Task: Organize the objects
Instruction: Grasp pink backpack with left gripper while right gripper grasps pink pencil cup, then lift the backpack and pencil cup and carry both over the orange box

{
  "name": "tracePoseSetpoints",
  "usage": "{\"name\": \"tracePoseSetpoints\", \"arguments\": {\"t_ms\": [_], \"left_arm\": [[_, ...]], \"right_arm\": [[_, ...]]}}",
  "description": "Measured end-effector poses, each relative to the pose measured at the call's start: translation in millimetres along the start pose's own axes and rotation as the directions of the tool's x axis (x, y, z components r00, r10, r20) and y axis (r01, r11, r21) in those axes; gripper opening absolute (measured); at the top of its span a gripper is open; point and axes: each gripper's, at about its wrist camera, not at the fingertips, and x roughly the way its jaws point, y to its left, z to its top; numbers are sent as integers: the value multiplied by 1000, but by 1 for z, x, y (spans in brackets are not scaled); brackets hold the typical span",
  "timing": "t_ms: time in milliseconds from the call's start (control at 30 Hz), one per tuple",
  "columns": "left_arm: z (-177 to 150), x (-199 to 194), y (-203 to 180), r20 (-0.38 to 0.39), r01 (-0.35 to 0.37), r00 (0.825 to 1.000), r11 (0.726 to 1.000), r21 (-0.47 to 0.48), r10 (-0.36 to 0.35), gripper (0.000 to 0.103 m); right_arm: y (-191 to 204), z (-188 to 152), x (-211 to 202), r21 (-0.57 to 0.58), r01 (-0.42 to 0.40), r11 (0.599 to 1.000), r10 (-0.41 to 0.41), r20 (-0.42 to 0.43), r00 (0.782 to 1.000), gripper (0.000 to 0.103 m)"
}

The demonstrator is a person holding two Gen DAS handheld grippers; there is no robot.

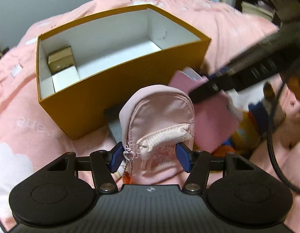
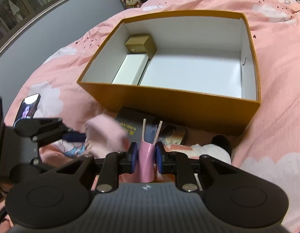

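A small pink mini backpack (image 1: 157,120) stands upright between the blue pads of my left gripper (image 1: 150,159), which is shut on its lower sides. In the right wrist view the same backpack (image 2: 105,134) is blurred, beside the left gripper's blue finger (image 2: 74,136). My right gripper (image 2: 147,155) is shut on a thin pink notebook (image 2: 147,151) with blue pages. The left wrist view shows that notebook (image 1: 214,116) just right of the backpack. Behind both sits an open mustard box (image 1: 91,101) (image 2: 169,104) holding a gold box (image 2: 141,43) and a white box (image 2: 130,69).
Everything lies on a pink duvet (image 2: 266,77) with white clouds. A black book (image 2: 130,124) with gold lettering lies against the box's front wall. A phone (image 2: 26,108) rests at the left. Plush toys (image 1: 245,128) and a black cable (image 1: 272,145) lie at the right.
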Motion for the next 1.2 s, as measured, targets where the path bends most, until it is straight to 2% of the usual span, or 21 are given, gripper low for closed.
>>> {"name": "tracePoseSetpoints", "arguments": {"t_ms": [133,300,400,633,867,1067,1200], "left_arm": [[1,10,17,-20,48,998,991,-121,-51,56],[-1,5,29,-9,60,998,973,-223,-64,32],[-1,-2,33,7,72,997,957,-280,-73,26],[1,-32,25,78,79,995,946,-315,-57,24],[23,-66,26,165,97,985,936,-337,-43,23],[56,-86,36,256,119,966,933,-341,-30,23],[77,-91,44,305,95,952,929,-357,20,23]], "right_arm": [[1,0,1,-14,-5,1000,4,-24,1000,21],[2,-1,2,-17,-6,1000,5,-37,999,21],[1,-1,0,-13,-3,1000,3,-26,1000,20],[6,1,-15,-21,18,1000,-18,19,1000,20],[16,13,-44,-57,30,998,-23,112,993,20],[18,37,-79,-78,45,996,-25,239,971,20],[18,57,-93,-86,72,994,-40,321,946,20]]}}
